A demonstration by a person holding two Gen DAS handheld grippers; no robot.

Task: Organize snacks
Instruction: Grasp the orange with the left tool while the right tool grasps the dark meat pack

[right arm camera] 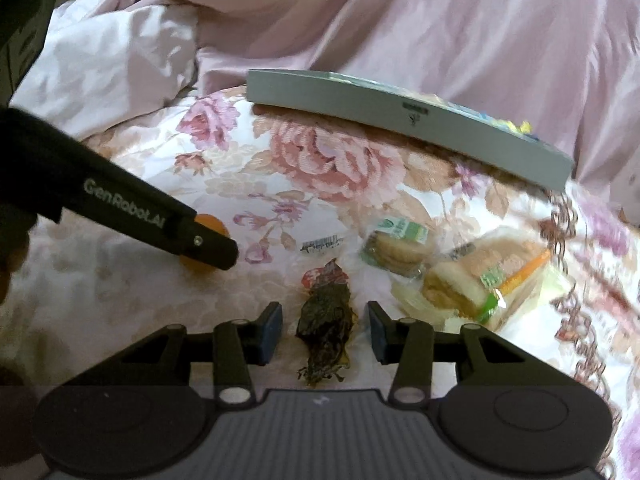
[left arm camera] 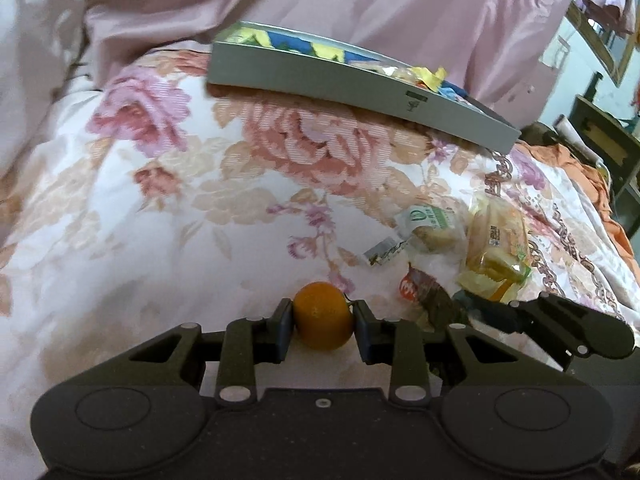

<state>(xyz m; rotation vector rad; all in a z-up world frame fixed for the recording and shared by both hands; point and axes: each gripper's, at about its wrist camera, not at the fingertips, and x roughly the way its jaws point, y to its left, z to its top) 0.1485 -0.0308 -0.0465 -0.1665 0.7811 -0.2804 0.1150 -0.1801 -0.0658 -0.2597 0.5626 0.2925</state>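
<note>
A small orange [left arm camera: 324, 320] lies on the floral bedspread [left arm camera: 200, 184], and my left gripper [left arm camera: 323, 326] is shut on it, both pads pressed on its sides. From the right wrist view the orange [right arm camera: 212, 224] peeks out behind the left gripper's finger [right arm camera: 208, 242]. My right gripper [right arm camera: 324, 328] sits around a dark snack packet [right arm camera: 326, 320] with a red top, closed in on its clear wrapper. The same packet [left arm camera: 424, 300] shows in the left wrist view. A flat grey box [left arm camera: 320, 76] holding colourful snacks rests at the back.
Right of the packet lie a wrapped bread bun [right arm camera: 472, 280], a green-labelled biscuit pack [right arm camera: 396, 248] and a small barcode wrapper [right arm camera: 322, 245]. A pink quilt [right arm camera: 400, 20] is heaped behind the box [right arm camera: 360, 100]. Furniture [left arm camera: 600, 140] stands beyond the bed's right edge.
</note>
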